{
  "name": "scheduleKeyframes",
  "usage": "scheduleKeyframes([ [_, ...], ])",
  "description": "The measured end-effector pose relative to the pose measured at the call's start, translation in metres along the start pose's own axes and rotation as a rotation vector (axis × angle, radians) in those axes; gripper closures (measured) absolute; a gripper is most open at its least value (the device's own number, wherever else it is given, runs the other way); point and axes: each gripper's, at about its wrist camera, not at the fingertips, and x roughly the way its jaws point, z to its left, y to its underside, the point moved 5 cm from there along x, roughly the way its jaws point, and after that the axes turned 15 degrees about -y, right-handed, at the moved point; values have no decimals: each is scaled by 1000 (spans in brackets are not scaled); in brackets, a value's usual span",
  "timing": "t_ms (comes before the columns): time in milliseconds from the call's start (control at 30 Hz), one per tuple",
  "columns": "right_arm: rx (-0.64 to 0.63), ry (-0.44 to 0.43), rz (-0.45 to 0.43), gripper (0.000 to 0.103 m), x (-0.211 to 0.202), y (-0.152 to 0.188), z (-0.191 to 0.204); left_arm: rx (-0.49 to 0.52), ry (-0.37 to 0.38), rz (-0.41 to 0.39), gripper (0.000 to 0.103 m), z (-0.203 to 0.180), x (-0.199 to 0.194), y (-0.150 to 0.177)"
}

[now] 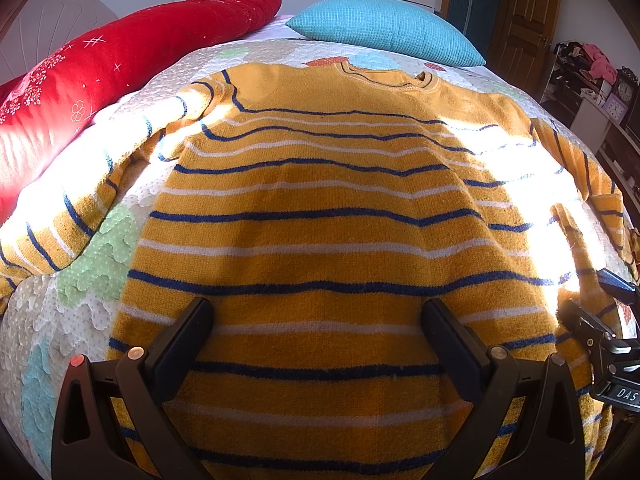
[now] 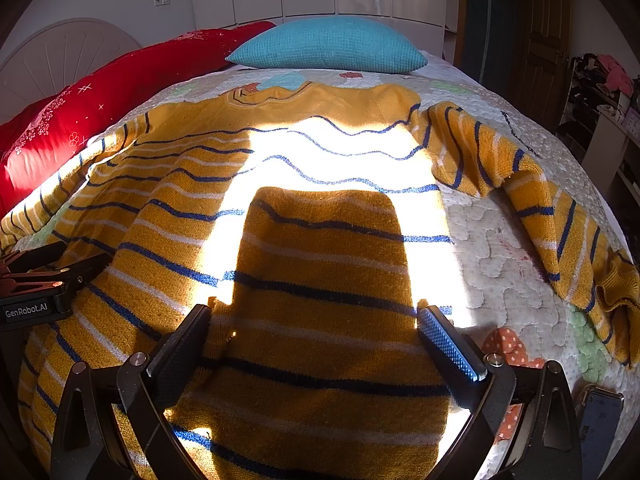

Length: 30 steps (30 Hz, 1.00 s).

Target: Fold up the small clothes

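A small yellow sweater (image 1: pixel 320 184) with blue and white stripes lies flat and spread on the bed, collar far, both sleeves out to the sides. My left gripper (image 1: pixel 318 312) is open just above its lower left part. My right gripper (image 2: pixel 314 318) is open above its lower right part, near the hem edge. The sweater also fills the right wrist view (image 2: pixel 320 248). Its right sleeve (image 2: pixel 532 204) trails toward the bed's right edge. Each gripper shows at the side of the other's view: the right one (image 1: pixel 608 344), the left one (image 2: pixel 36 284).
The bed has a white quilted cover (image 2: pixel 508 264) with pastel patches. A red pillow (image 1: pixel 112 76) lies at the far left and a teal pillow (image 1: pixel 384 28) at the head. A dark phone (image 2: pixel 600 420) lies at the near right. Shelves (image 1: pixel 592 80) stand to the right.
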Motion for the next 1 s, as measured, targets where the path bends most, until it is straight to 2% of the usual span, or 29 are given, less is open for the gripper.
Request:
scheduleKeyframes([
  [100, 0, 0, 0, 0, 0, 0, 0, 7, -18, -11, 0, -2, -2, 1],
  [267, 0, 0, 0, 0, 0, 0, -1, -16, 12, -5, 0, -1, 1, 3],
  [433, 0, 0, 0, 0, 1, 0, -1, 7, -16, 1, 0, -3, -1, 0],
  [700, 2, -1, 1, 0, 1, -3, -10, 25, 4, 23, 0, -2, -4, 1],
  [867, 11, 7, 12, 0, -2, -6, -12, 55, 3, 51, 0, 4, -24, 4],
  [1000, 66, -56, 49, 0, -5, -7, -16, 59, -25, -21, 0, 12, -62, 10],
])
